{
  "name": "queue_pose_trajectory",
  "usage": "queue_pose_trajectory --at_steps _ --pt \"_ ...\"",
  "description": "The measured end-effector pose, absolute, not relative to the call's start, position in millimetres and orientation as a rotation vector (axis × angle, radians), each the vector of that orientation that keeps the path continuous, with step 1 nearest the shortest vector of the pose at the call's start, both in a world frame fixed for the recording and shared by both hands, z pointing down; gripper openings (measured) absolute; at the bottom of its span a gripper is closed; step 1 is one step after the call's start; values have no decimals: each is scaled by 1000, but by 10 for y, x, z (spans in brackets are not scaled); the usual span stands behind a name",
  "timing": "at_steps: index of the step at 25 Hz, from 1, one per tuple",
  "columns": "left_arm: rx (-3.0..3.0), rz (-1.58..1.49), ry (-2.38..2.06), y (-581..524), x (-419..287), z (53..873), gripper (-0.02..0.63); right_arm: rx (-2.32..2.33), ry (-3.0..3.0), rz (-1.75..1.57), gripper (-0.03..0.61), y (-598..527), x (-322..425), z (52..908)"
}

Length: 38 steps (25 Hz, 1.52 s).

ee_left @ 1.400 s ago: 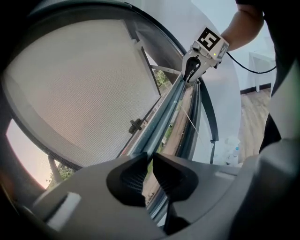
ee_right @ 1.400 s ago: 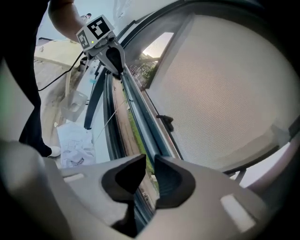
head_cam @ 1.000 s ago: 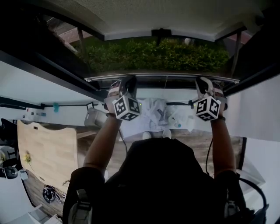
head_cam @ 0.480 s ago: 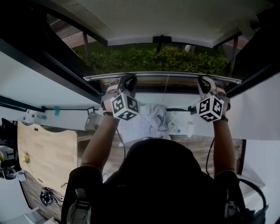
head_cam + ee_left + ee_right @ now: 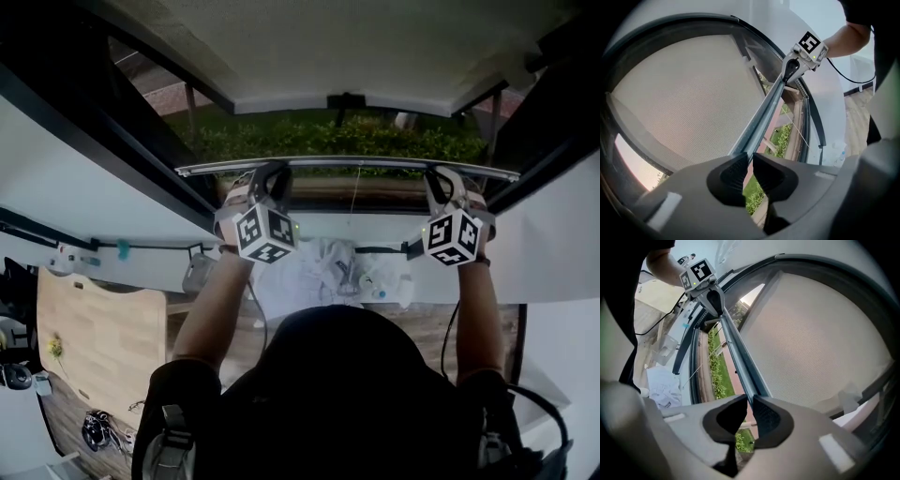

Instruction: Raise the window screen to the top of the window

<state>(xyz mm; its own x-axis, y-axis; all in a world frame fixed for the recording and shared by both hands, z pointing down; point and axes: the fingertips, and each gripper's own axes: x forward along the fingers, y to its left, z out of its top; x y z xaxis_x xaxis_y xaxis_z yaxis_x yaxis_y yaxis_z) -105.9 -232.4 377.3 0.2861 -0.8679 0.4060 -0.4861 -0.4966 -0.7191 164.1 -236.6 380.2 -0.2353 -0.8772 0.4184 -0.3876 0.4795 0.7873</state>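
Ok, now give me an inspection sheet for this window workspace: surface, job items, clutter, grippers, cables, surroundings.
Surface: white ledge under the window, partly covered.
Job's things: window screen mesh fills the upper window; its bottom rail is partway up, with an open gap below.
Clutter: crumpled white wrapping on the ledge; wooden board at left.
Grippers: left gripper and right gripper both clamped on the bottom rail, near its ends.
Cables: a black cable hangs from each gripper.
Surroundings: green hedge outside; wood floor.
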Motion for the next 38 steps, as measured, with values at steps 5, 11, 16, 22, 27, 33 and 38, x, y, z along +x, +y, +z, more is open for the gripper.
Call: queue_pose_trajectory --at_steps 5,11,16,22,27,33,38 --pt "-2074 -1091 1199 -2329 -1060 3515 38 1068 -1819 -711 38 -2391 1656 3563" --pt "-2056 -1086 1178 -2335 -1044 3306 38 1052 -1807 -734 38 -2387 1647 3337" --pt "-2063 -1064 1208 -2339 -1044 3194 40 1061 -1827 -718 38 -2393 1646 3235" --pt "-2025 -999 1221 -2333 -1052 2880 40 1100 -1833 -761 38 -2391 1651 2911" --pt "-2018 -1021 1197 -2339 -1046 2645 40 1092 -1831 -778 38 -2393 1649 2670" --pt "-1972 -991 1202 -2331 -1046 2479 40 1105 -1812 -829 38 -2393 1650 2502" --pt "-1943 -940 1222 -2311 -1033 2193 40 1136 -1821 -867 38 -2381 1663 2225"
